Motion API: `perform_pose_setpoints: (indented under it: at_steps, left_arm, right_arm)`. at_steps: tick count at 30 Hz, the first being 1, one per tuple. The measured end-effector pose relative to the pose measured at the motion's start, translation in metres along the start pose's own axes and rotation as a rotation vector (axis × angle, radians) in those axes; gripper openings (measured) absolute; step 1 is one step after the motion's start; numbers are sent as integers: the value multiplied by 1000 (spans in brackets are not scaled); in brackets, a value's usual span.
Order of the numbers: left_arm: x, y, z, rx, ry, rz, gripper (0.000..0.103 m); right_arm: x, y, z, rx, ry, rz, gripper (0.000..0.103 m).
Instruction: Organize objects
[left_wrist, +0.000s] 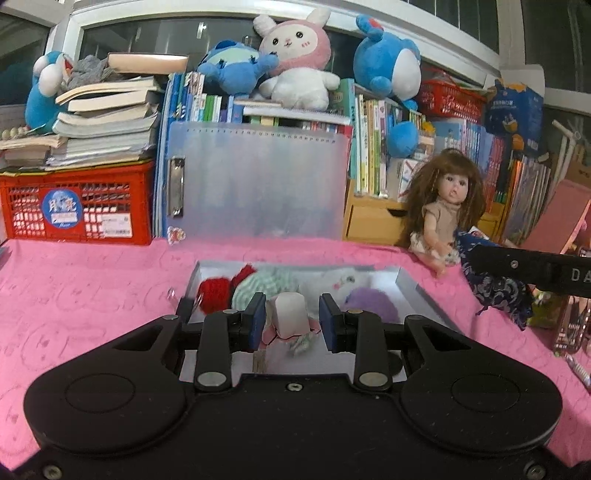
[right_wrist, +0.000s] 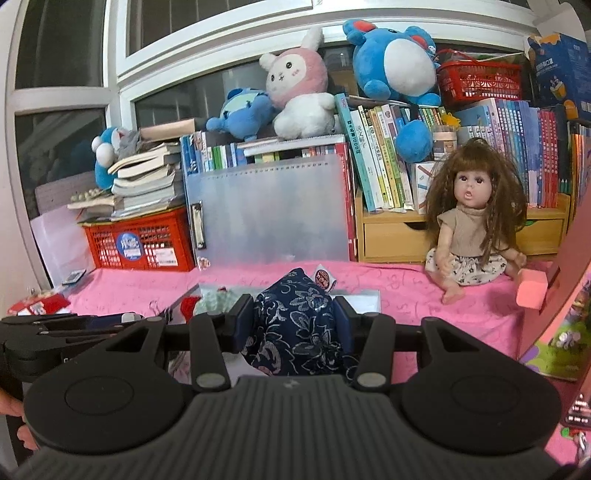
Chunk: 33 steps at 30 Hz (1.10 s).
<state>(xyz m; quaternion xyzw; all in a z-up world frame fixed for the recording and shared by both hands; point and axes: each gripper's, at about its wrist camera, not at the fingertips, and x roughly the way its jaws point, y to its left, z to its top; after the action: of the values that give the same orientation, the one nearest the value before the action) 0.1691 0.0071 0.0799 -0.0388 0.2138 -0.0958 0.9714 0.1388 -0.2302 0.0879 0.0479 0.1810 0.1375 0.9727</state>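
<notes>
My left gripper (left_wrist: 293, 321) hangs over a shallow grey tray (left_wrist: 413, 291) on the pink cloth. It is shut on a small white and pink cloth item (left_wrist: 288, 317), whose frilly lower edge reaches both blue pads. In the tray lie a red yarn ball (left_wrist: 216, 295), a green-and-white knit piece (left_wrist: 258, 288), a white fluffy piece (left_wrist: 347, 280) and a purple one (left_wrist: 369, 306). My right gripper (right_wrist: 295, 325) is shut on a dark blue floral cloth bag (right_wrist: 299, 325). That bag (left_wrist: 495, 291) also shows at the right of the left wrist view, dangling above the table.
A long-haired doll (right_wrist: 472, 214) sits on the pink cloth to the right, with a pink block (right_wrist: 532, 291) beside it. Behind stand a red crate (left_wrist: 77, 206) under stacked books, a translucent folder (left_wrist: 258, 181), bookshelves and plush toys. A pink board (right_wrist: 569, 295) leans at the far right.
</notes>
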Motion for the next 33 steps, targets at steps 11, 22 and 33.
perform_pose_setpoints:
  at_steps: [11,22,33]
  left_arm:
    - [40,-15,-5,-19,50,-53,30]
    - [78,-26,-23,3,128,-52,30]
    - [115,-28,-25,26,206,-32,30]
  right_arm:
    - [29,-7,17,92,21,31,50]
    - [77,-38,14,231,100,-37,50]
    - [131,-48,7,224,178,-133,50]
